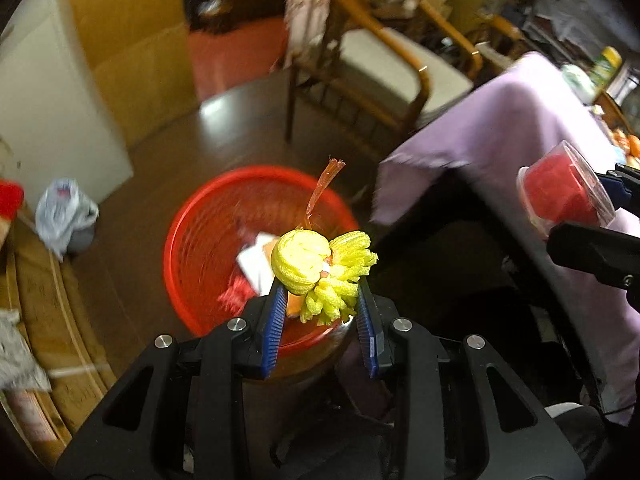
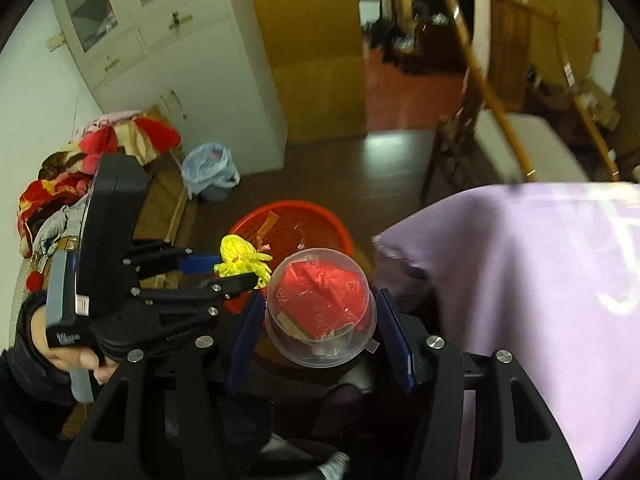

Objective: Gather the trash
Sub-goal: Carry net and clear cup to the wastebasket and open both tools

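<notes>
both loads are at the drop-off step: left gripper (image 1: pixel 322 284) clamps a yellow foam net (image 1: pixel 320 268) over the red basket (image 1: pixel 192 240) mid-frame, right gripper (image 2: pixel 320 316) squeezes a clear cup (image 2: pixel 320 308) near it. next, i'd guess, open both above the basket.

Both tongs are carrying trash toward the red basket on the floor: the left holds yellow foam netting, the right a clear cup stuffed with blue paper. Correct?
Not quite. The paper in the clear cup is red, as the right wrist view shows. The rest stands: left tongs hold yellow foam netting, right tongs the cup, near the red basket.
</notes>
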